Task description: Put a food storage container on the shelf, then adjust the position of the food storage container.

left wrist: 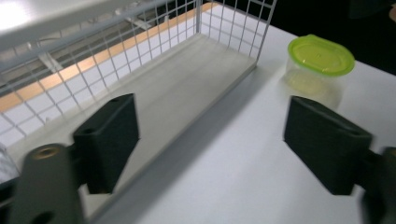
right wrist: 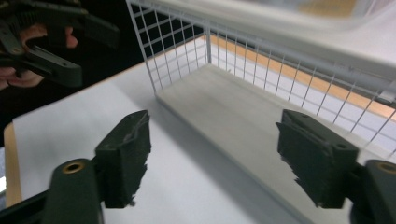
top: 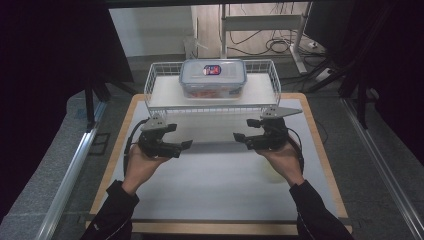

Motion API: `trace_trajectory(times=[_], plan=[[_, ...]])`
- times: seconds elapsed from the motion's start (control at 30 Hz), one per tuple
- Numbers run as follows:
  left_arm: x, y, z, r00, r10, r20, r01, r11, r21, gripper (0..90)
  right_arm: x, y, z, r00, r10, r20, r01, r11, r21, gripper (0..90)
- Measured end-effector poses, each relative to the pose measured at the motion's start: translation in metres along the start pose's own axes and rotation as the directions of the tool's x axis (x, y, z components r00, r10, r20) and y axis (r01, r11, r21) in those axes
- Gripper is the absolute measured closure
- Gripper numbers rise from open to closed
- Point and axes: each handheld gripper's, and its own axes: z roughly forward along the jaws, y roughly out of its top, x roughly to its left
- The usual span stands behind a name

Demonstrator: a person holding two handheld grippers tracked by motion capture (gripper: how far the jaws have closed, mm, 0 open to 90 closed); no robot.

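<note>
1. At the left, the left gripper (top: 175, 137) hangs low over the white table (top: 210, 190), its jaws spread wide with nothing between them; its own view shows only bare tabletop and the underside of the wire rack (left wrist: 154, 60) past the pads.
2. In the middle, the clear food box (top: 213, 78) with the blue-rimmed lid sits on the upper shelf of the rack (top: 160, 95), at the far end of the table, square and level. Neither gripper touches it. I judge the placing is done and the hands have let go.
3. At the right, the right gripper (top: 248, 132) mirrors the other: jaws standing well apart, empty, pointing inward toward the space below the shelf.
4. A small tub with a yellow-green lid (left wrist: 320, 56) stands on the table just beside the rack's end. In the high view it is probably the pale blur by the right hand, though that is too faint to be sure.
5. What is left, as I read it: drawing both hands clear, and perhaps dealing with that tub.
</note>
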Motion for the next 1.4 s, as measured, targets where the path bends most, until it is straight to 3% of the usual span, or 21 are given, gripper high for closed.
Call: trace_trajectory(times=[0.2, 0.47, 0.57, 0.77, 0.97, 1.07, 1.27, 1.4], plan=[[-0.006, -0.023, 0.000, 0.9991, -0.038, 0.018, 0.039, 0.9988, -0.030, 8.3, 0.003, -0.019, -0.002, 1.0000, 0.003, -0.003, -0.003, 1.000, -0.002, 16.2], [-0.017, -0.049, -0.004, 0.9992, -0.030, 0.027, 0.031, 0.9994, -0.013, 4.0, 0.006, -0.041, -0.009, 0.9991, 0.043, 0.003, -0.043, 0.999, -0.009, 11.5], [-0.023, -0.060, -0.007, 0.9997, -0.026, 0.003, 0.026, 0.9996, -0.006, 3.2, 0.011, -0.051, -0.011, 0.9987, 0.050, 0.007, -0.050, 0.999, 0.001, 10.2], [-0.033, -0.081, -0.010, 0.9994, -0.013, -0.032, 0.012, 0.9999, -0.008, 1.7, 0.021, -0.069, -0.013, 0.9993, 0.015, 0.035, -0.017, 0.999, 0.043, 8.5], [-0.041, -0.100, -0.007, 0.9979, 0.012, -0.063, -0.010, 0.9993, 0.037, 1.3, 0.029, -0.086, -0.012, 0.9988, -0.009, 0.048, 0.004, 0.994, 0.105, 6.8], [-0.042, -0.104, -0.007, 0.9964, 0.028, -0.080, -0.024, 0.9983, 0.053, 1.3, 0.028, -0.092, -0.010, 0.9984, -0.007, 0.056, -0.001, 0.991, 0.135, 5.0], [-0.041, -0.106, -0.009, 0.9945, 0.033, -0.099, -0.031, 0.9992, 0.024, 1.4, 0.020, -0.095, -0.009, 0.9966, 0.043, 0.069, -0.054, 0.987, 0.154, 3.9], [-0.040, -0.109, -0.007, 0.9946, 0.032, -0.098, -0.029, 0.9990, 0.033, 1.4, 0.018, -0.095, -0.011, 0.9929, 0.025, 0.116, -0.044, 0.985, 0.166, 13.6]])
